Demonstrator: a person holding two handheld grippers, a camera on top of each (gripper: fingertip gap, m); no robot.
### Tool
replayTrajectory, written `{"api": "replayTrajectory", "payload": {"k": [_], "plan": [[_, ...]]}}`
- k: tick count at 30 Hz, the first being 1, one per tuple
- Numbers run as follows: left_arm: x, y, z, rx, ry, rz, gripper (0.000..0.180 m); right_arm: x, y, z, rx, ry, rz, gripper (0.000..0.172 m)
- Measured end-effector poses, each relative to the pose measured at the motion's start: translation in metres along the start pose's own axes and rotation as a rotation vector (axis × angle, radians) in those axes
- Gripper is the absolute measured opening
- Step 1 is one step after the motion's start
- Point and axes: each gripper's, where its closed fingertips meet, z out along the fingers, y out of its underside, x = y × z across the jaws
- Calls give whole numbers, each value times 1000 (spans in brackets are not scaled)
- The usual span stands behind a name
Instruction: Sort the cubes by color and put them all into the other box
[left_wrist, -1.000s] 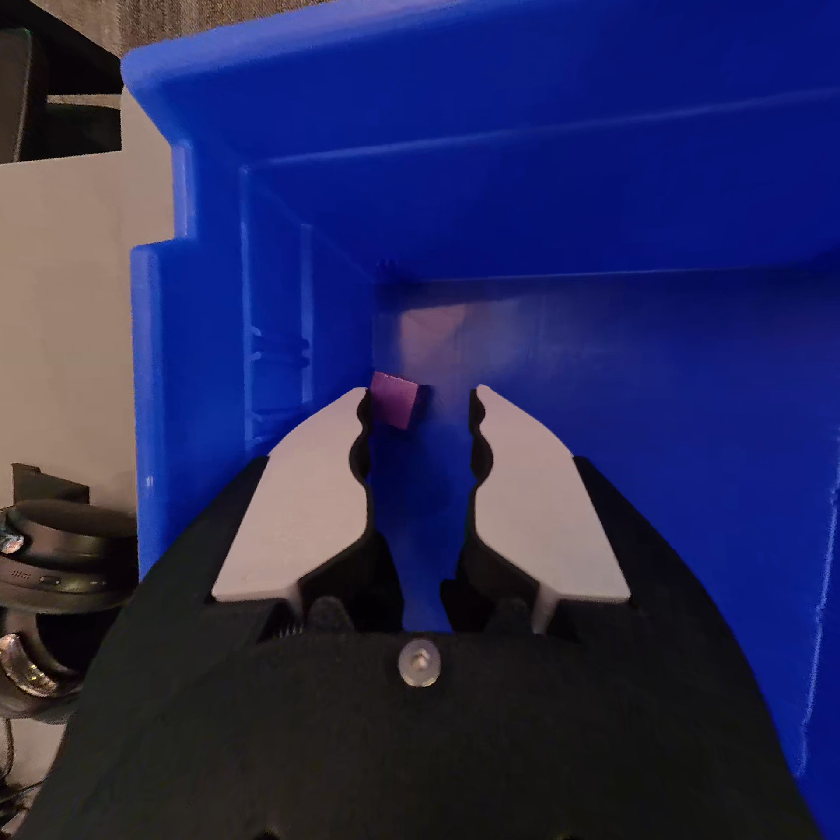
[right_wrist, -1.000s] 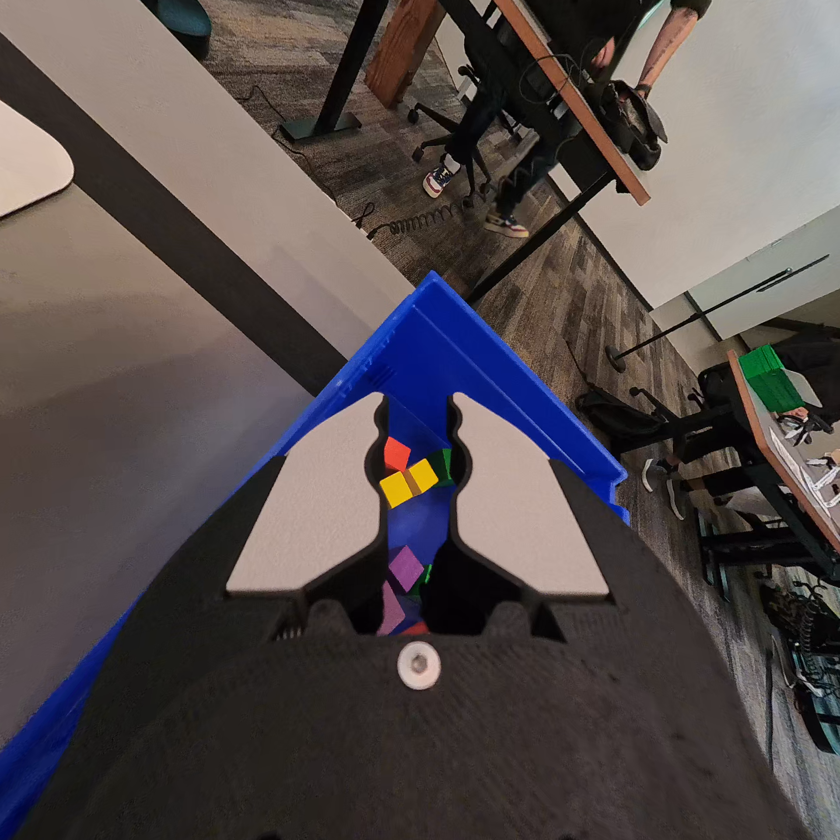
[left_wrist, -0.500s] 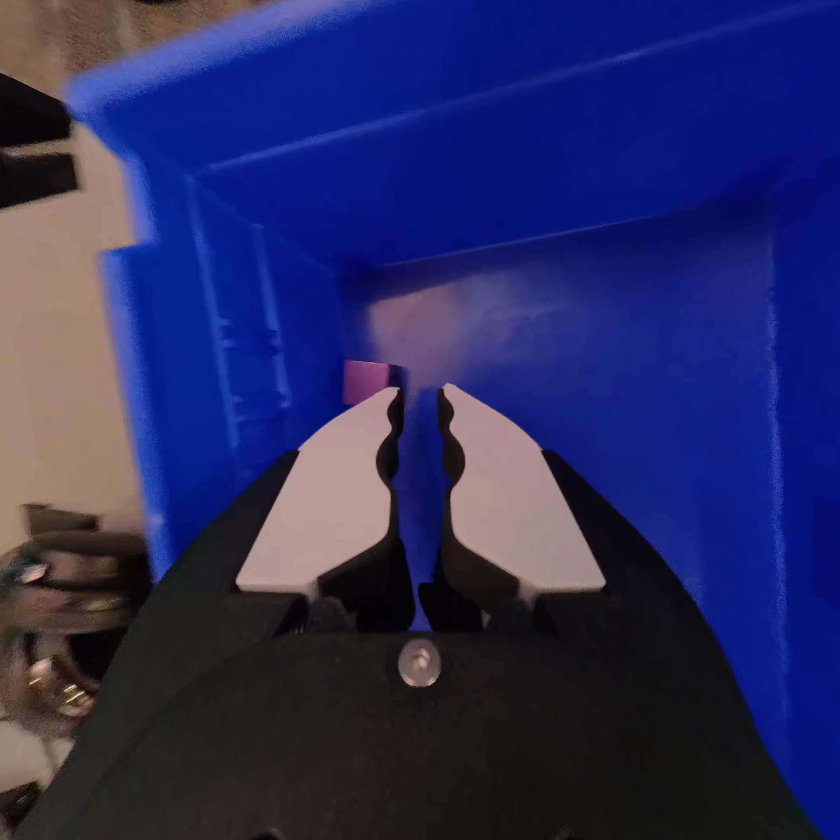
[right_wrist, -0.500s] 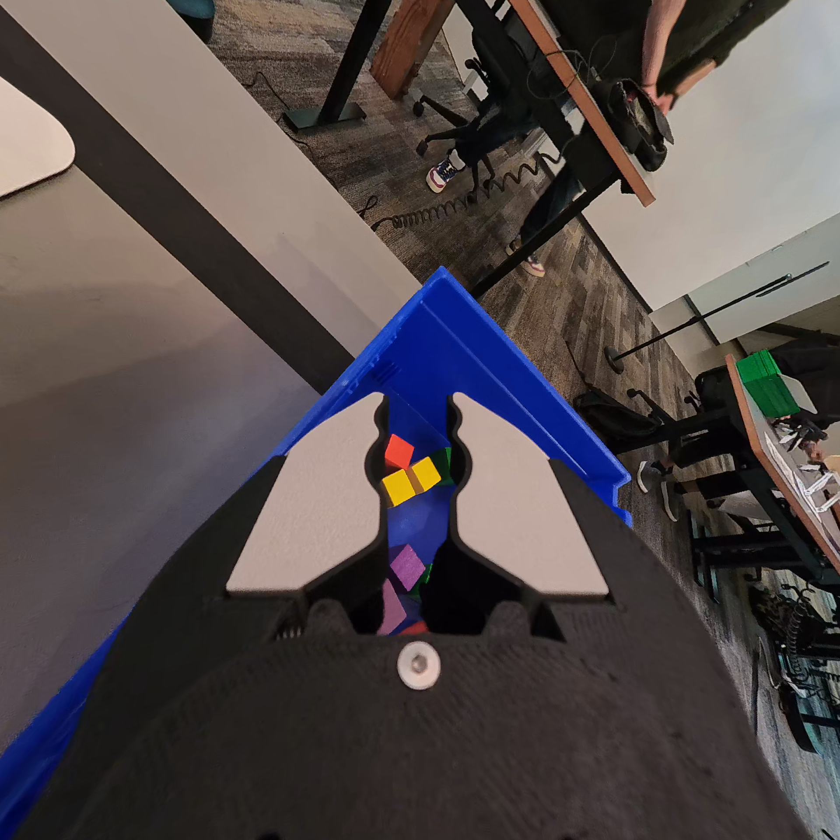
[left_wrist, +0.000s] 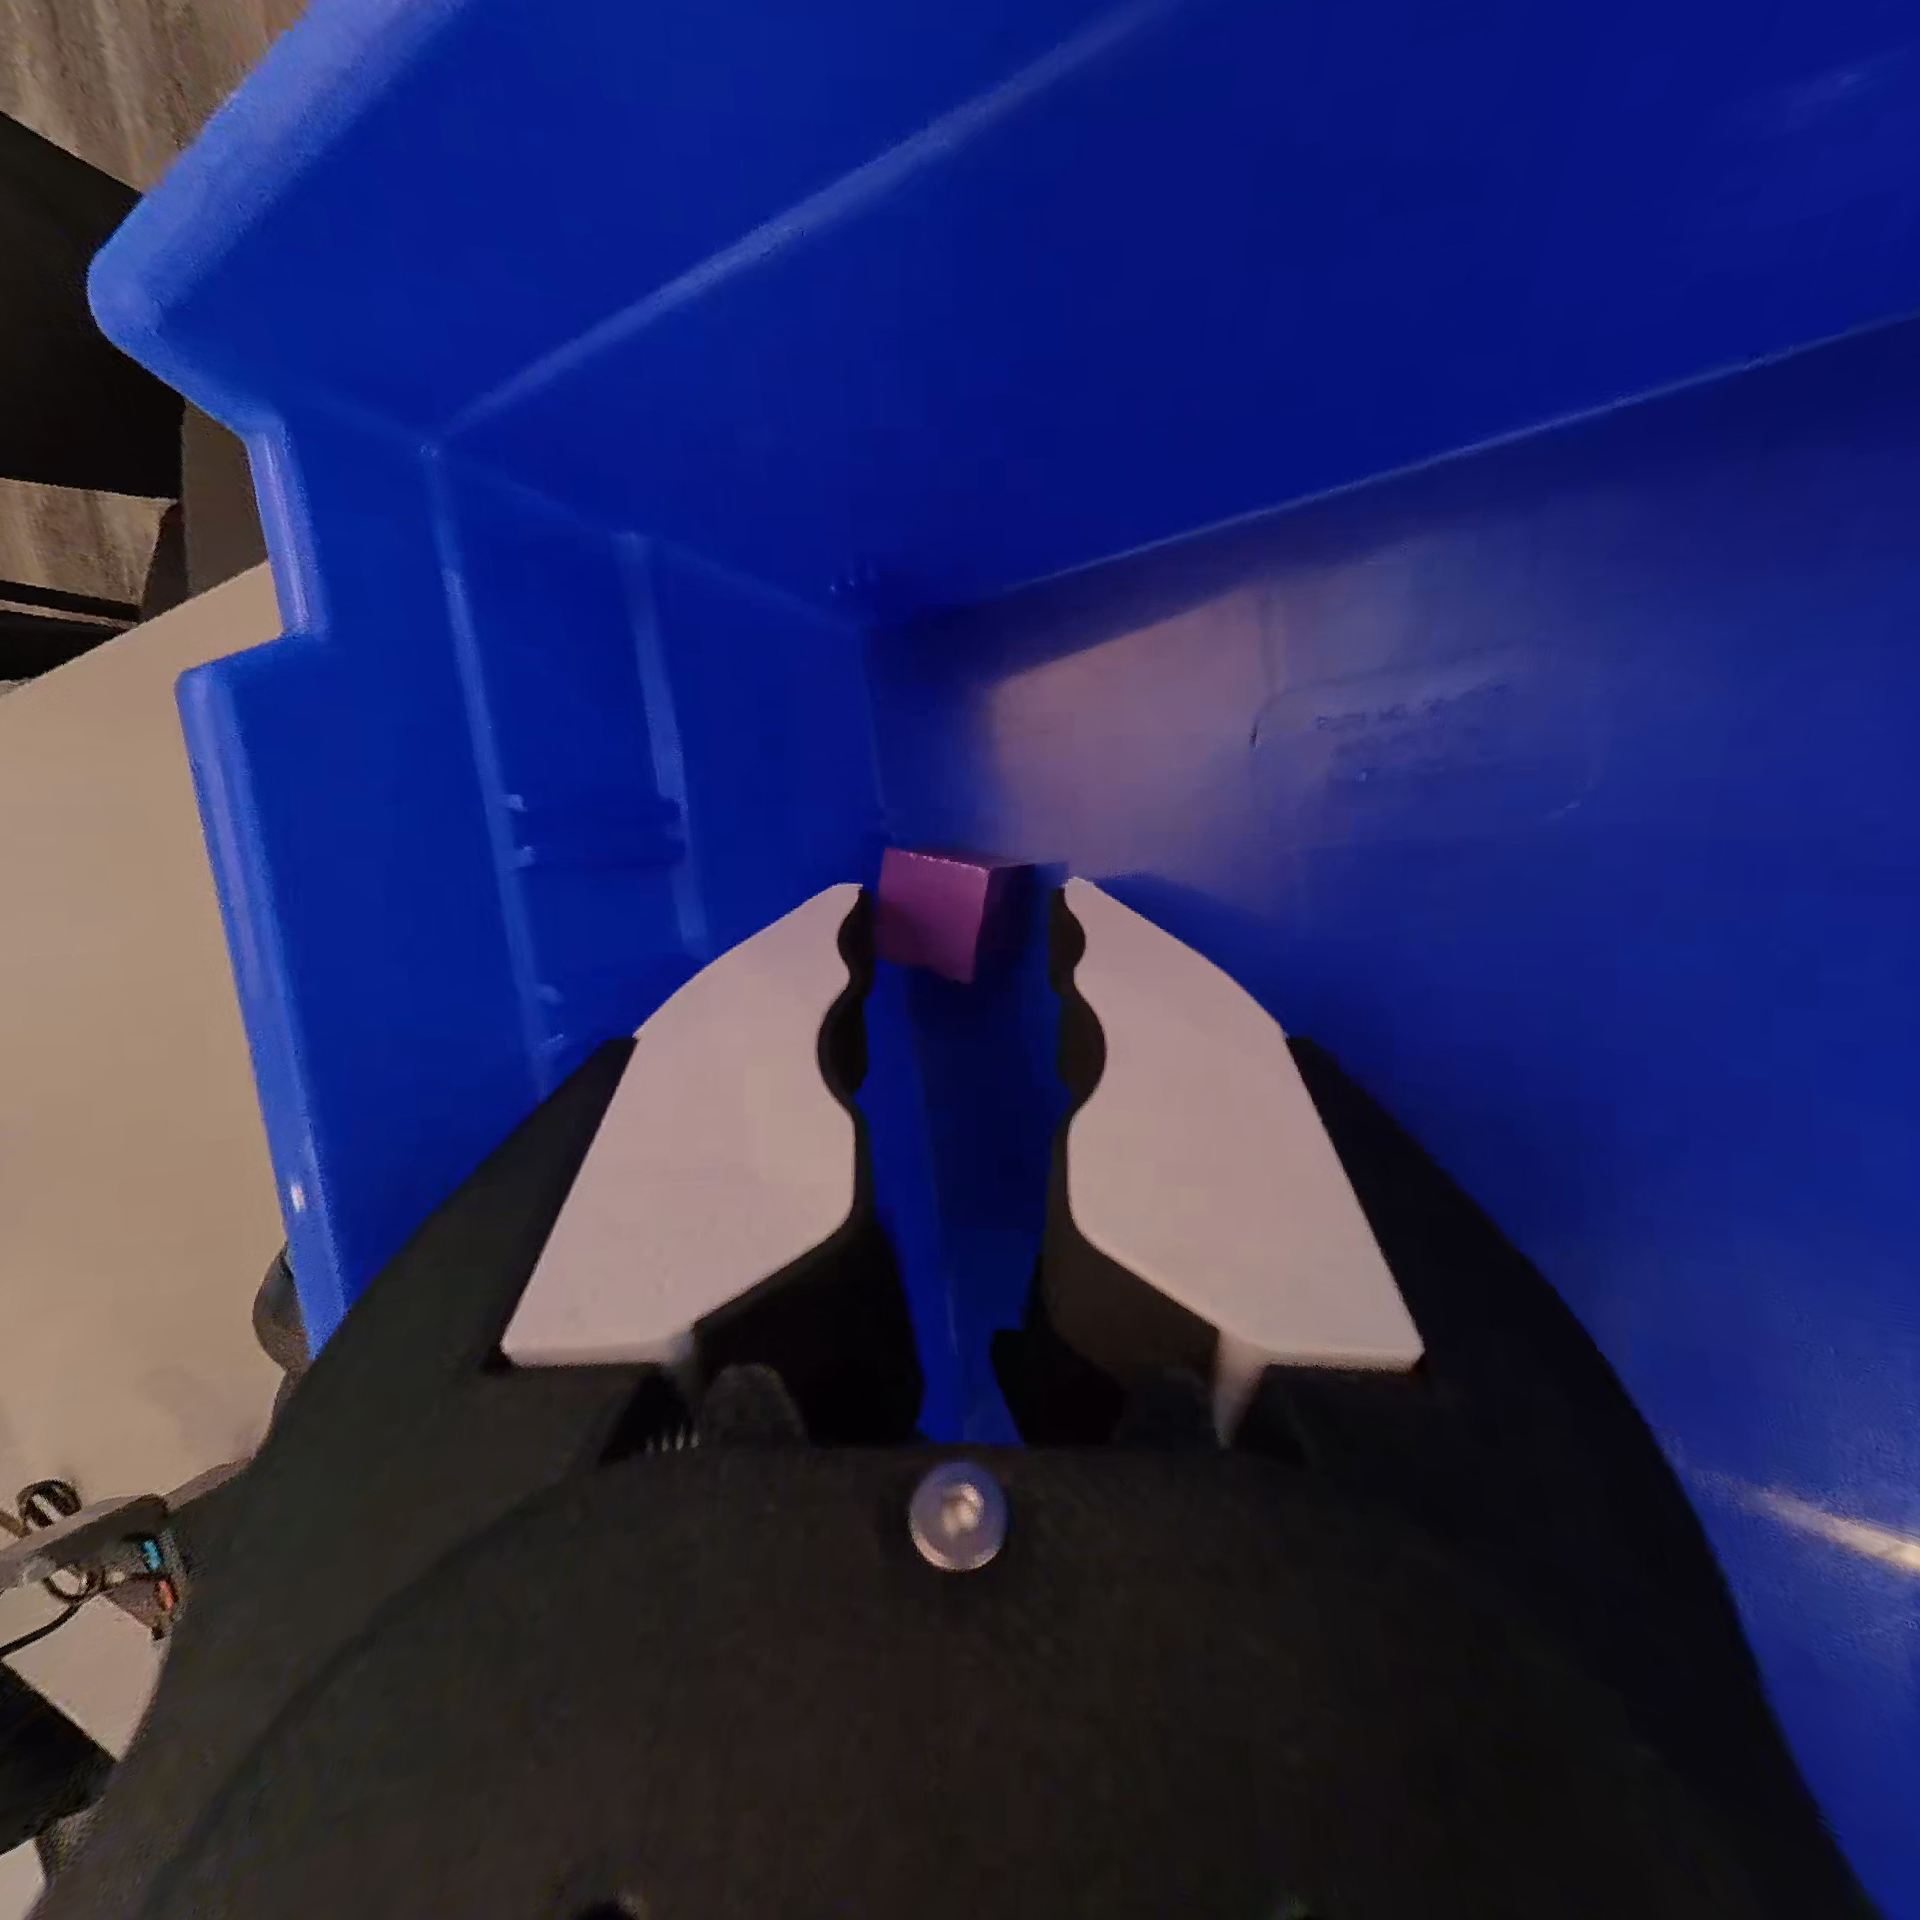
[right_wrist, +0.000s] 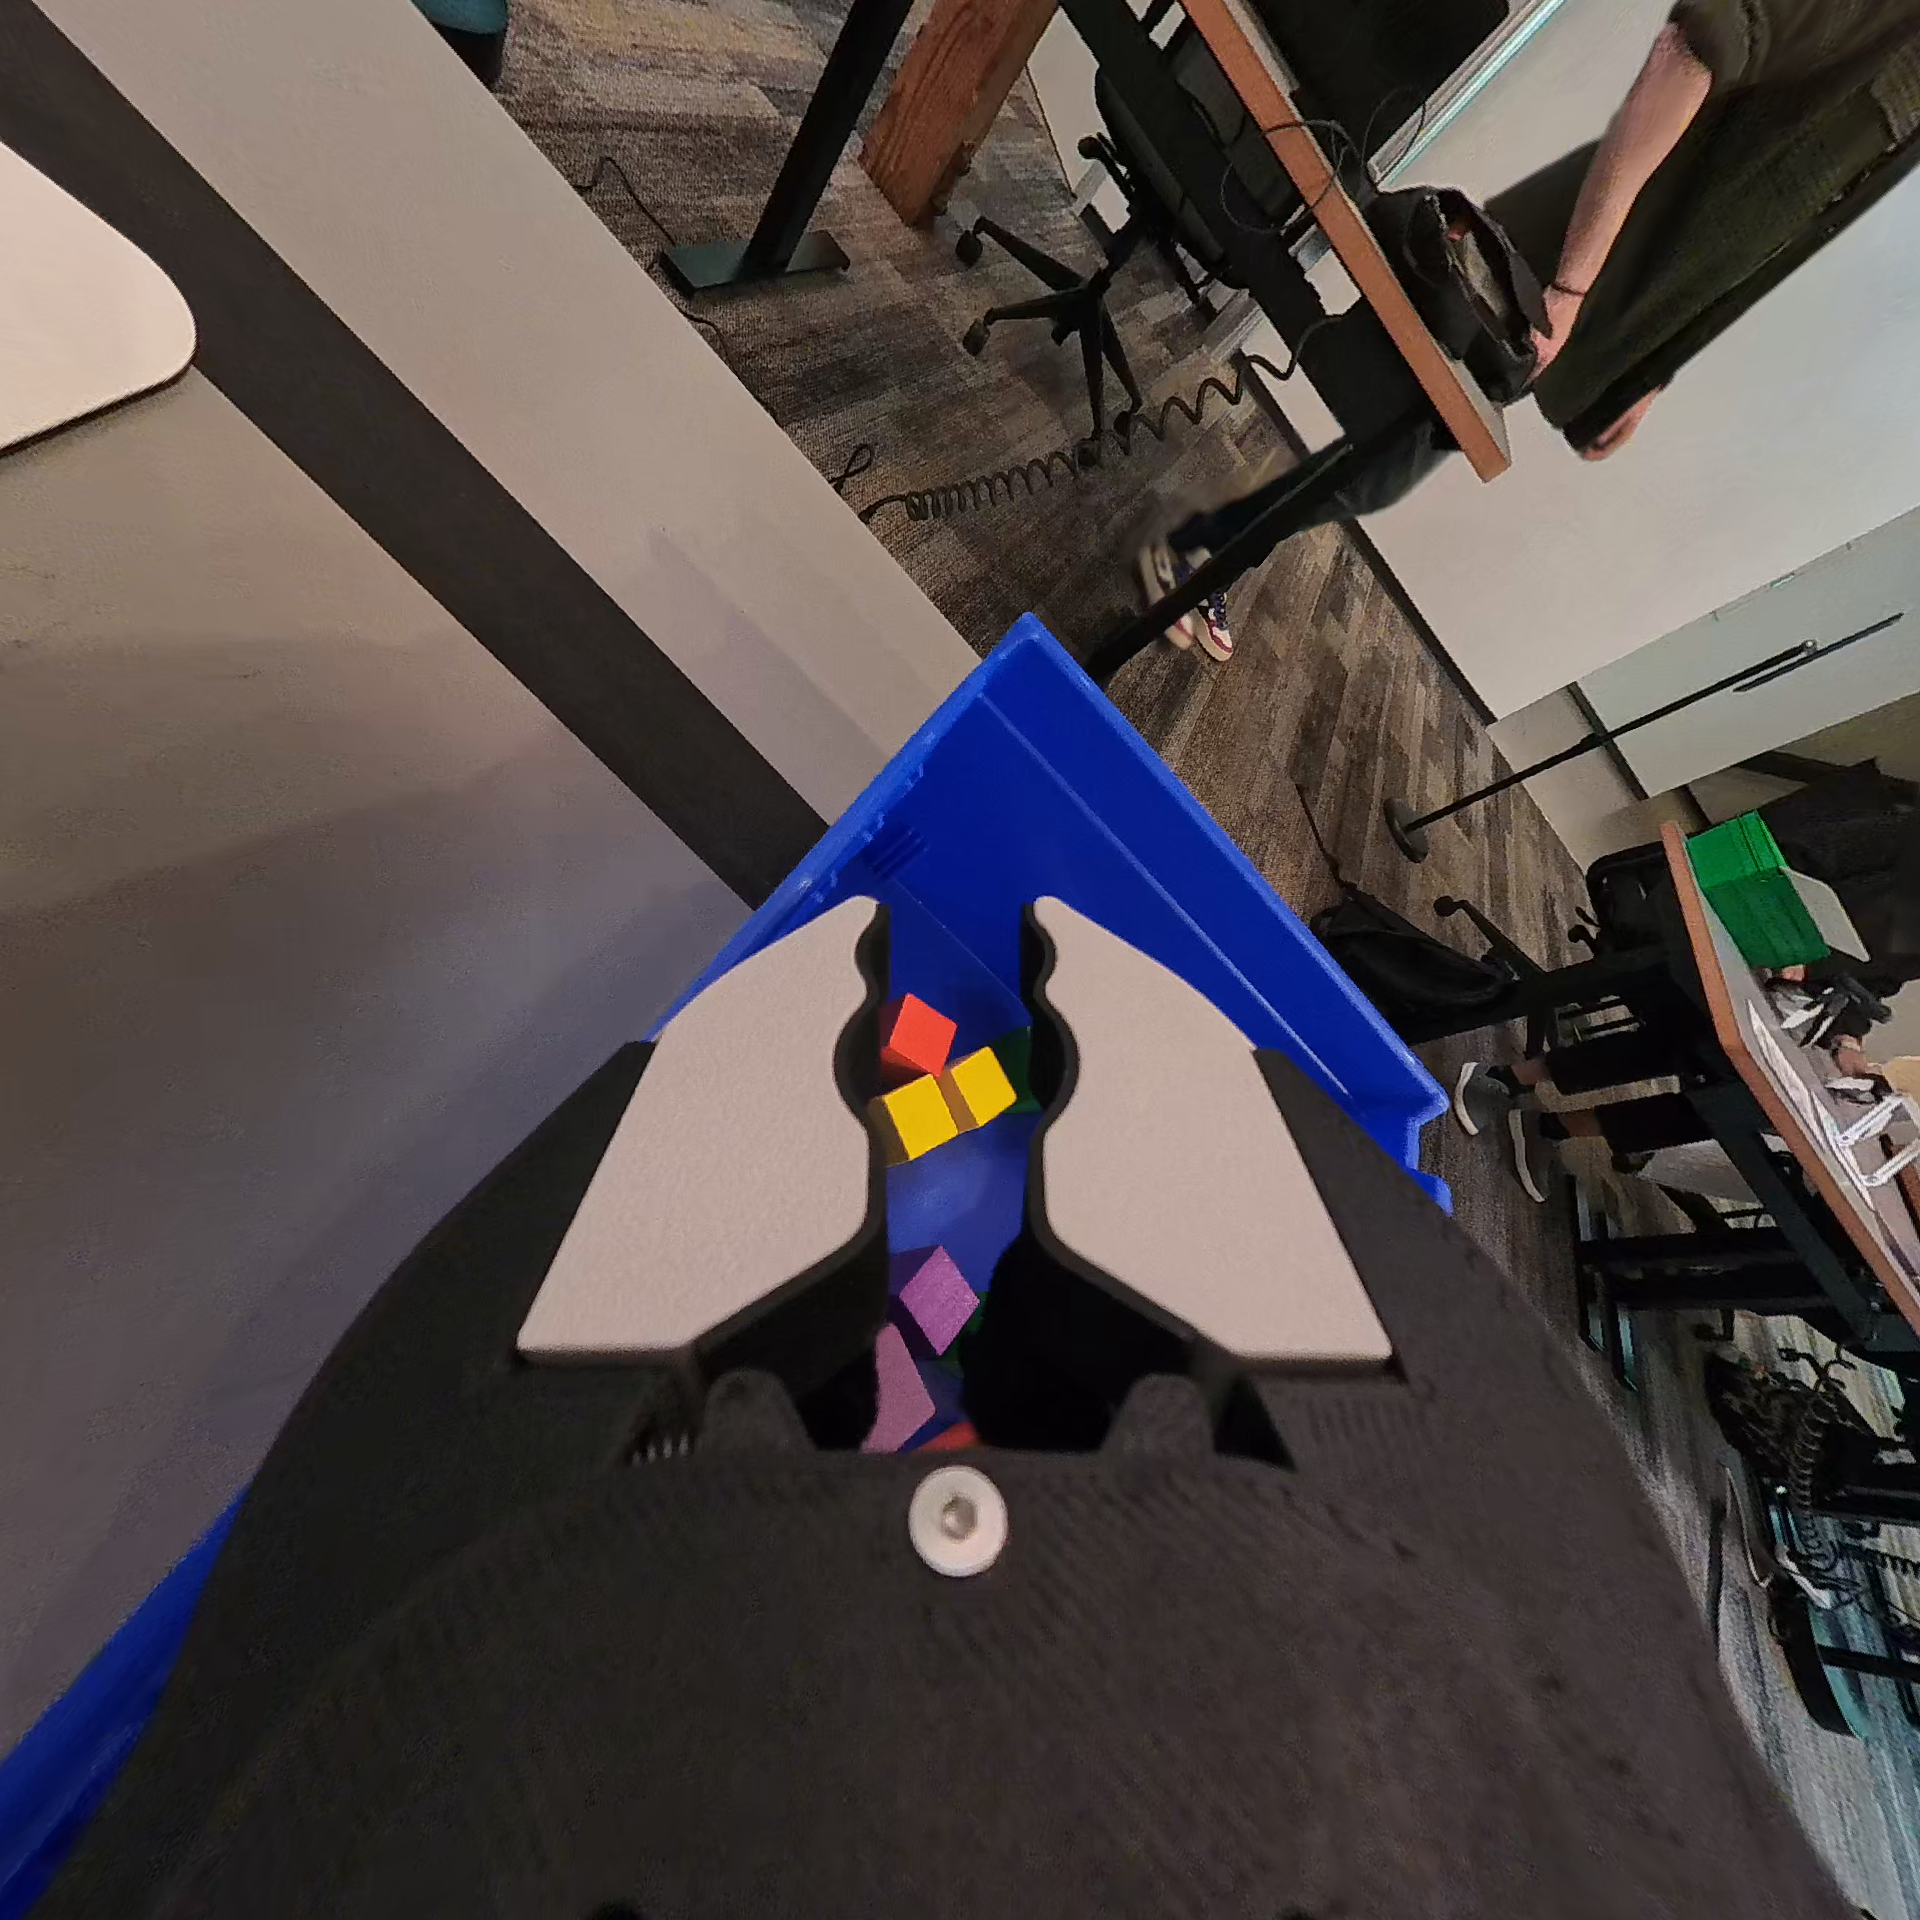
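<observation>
Patchy grey-brown carpet (right_wrist: 1351, 665) covers the floor; a pale tabletop (right_wrist: 260, 831) with a dark band; wood-edged desks (right_wrist: 1351, 218) on black legs; an office chair (right_wrist: 1081, 301); white walls (right_wrist: 1662, 520) beyond.

Left fingers (left_wrist: 748, 1122): inside a bin (left_wrist: 935, 364), pointing into its far left corner.
Lone cube (left_wrist: 930, 914): on the bin floor in that corner, at the fingertips, against the left tip, apart from the right tip.
Right fingers (right_wrist: 1174, 1132): above a second bin (right_wrist: 1122, 821) that sits at the table (right_wrist: 260, 831) edge.
Cube pile (right_wrist: 935, 1112): in the second bin, below and between the fingers; more cubes nearer the finger roots.
Floor (right_wrist: 1403, 779): beyond and right of the second bin.
</observation>
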Motion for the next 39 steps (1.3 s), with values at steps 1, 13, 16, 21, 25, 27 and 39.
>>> {"api": "replayTrajectory", "payload": {"k": [1, 13, 16, 21, 25, 27, 39], "plan": [[0, 0, 0, 5, -2, 0, 33, 0, 0, 0, -1, -1, -2, 24], [35, 9, -24, -12, 343, -66, 22, -3, 1, 2, -9, -8, -11, 24], [34, 8, -25, -5, 334, -72, 26, -4, 1, 2, -10, -9, -14, 24], [40, 12, -17, -34, 334, -54, 25, -3, 1, 1, -11, -6, -19, 24], [41, 10, -22, -23, 359, -74, 23, 1, -4, -2, 4, 6, -18, 24], [41, -3, -40, 54, 411, -108, 23, 3, -14, -9, 42, 13, -26, 24], [145, -76, -363, 843, 997, 83, 23, -31, -185, -143, 671, 60, -197, 38]]}}
